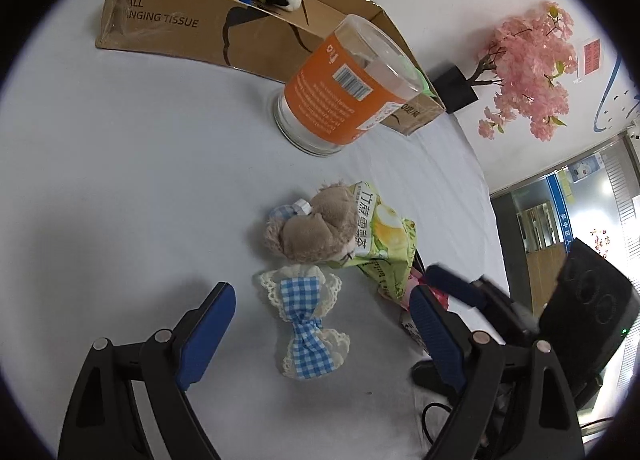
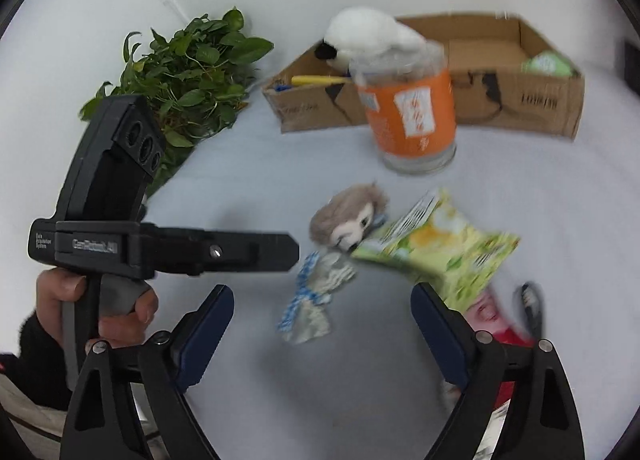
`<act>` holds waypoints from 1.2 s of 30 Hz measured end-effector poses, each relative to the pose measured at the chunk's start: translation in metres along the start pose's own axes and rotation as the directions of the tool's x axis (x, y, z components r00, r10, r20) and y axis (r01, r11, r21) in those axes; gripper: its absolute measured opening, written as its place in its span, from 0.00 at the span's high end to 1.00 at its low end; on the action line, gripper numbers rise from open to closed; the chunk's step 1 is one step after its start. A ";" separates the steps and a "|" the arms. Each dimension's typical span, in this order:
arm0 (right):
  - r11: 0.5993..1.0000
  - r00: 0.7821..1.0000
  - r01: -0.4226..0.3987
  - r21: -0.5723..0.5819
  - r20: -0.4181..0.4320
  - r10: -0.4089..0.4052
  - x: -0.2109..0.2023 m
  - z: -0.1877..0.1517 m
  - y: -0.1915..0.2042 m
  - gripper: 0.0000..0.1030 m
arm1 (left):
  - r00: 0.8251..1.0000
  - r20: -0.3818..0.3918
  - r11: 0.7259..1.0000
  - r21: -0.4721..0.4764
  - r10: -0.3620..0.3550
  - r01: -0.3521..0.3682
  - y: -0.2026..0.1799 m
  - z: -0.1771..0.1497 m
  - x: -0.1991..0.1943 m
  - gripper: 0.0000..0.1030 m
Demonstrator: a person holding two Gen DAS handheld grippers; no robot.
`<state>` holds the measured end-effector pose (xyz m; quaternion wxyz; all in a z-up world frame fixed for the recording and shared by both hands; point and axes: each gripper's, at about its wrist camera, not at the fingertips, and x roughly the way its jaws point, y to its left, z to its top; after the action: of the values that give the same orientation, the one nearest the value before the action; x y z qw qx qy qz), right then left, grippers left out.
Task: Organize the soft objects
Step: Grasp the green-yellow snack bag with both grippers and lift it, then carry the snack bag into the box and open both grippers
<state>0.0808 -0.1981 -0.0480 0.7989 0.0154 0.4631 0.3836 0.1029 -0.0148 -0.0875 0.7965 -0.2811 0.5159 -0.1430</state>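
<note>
The left gripper [image 1: 322, 334] is wide open above the plush bear [image 1: 306, 236] in a blue gingham dress, which lies on the white table [image 1: 120, 179] touching a green snack bag [image 1: 386, 238]. The right gripper [image 2: 322, 334] is open too, holding nothing.

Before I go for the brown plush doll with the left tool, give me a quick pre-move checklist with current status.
1. Left tool open: ok, jaws wide apart, holding nothing.
2. Brown plush doll in line: ok, lying on the table ahead of the fingers.
3. Doll free of clutter: not ok, the green snack bag lies against its head.
4. Right tool out of the way: not ok, it is open close beside the doll.
5. Cardboard box has room: ok, the right end looks mostly free in the right wrist view.
6. Orange-labelled jar clear of the path: cannot tell.
</note>
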 end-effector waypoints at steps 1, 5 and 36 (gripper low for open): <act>0.999 0.999 0.026 -0.033 0.022 -0.025 -0.004 0.004 -0.001 0.12 | 1.000 0.008 1.000 0.002 0.003 -0.003 0.000 0.002 0.000 0.14; 0.958 0.979 0.204 -0.200 0.029 -0.202 0.002 0.022 -0.016 0.21 | 1.000 0.029 1.000 -0.003 -0.006 0.006 0.002 0.009 0.000 0.14; 0.946 0.938 0.316 0.074 0.127 -0.324 -0.030 0.017 -0.062 0.59 | 0.976 -0.094 0.961 0.176 -0.199 0.213 -0.109 0.062 0.068 0.65</act>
<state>0.1225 -0.2548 -0.0404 0.8798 -0.0126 0.4134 0.2342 0.1952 -0.1187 -0.0540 0.7799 -0.2525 0.4980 -0.2829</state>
